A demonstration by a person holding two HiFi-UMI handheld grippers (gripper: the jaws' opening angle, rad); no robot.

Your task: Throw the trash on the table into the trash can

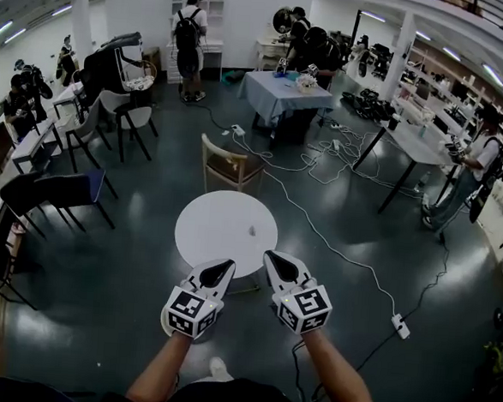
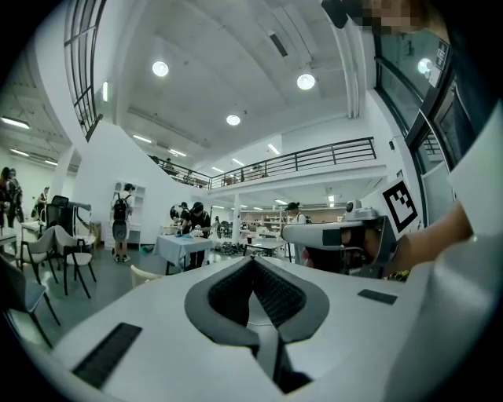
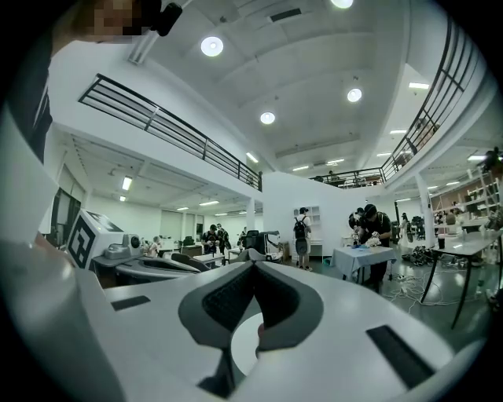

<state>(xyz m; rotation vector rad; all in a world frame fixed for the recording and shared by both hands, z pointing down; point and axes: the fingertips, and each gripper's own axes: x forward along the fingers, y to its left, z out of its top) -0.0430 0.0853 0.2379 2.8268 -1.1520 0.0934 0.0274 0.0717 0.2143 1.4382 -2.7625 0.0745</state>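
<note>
A round white table [image 1: 215, 236] stands on the dark floor just ahead of me. One small piece of trash [image 1: 251, 231] lies on its right half. My left gripper [image 1: 227, 263] hovers over the table's near edge, jaws shut and empty. Beside it my right gripper [image 1: 270, 256] is also shut with nothing in it. In the left gripper view the dark pads [image 2: 267, 294] meet at the tip, and the right gripper [image 2: 338, 235] shows alongside. In the right gripper view the pads [image 3: 228, 298] are closed, with the white table [image 3: 242, 345] below them. I see no trash can.
A wooden chair [image 1: 229, 163] stands behind the table. A white cable runs across the floor to a power strip [image 1: 400, 326] at the right. Dark chairs [image 1: 59, 193] stand at the left. A cloth-covered table [image 1: 276, 93] and several people are farther back.
</note>
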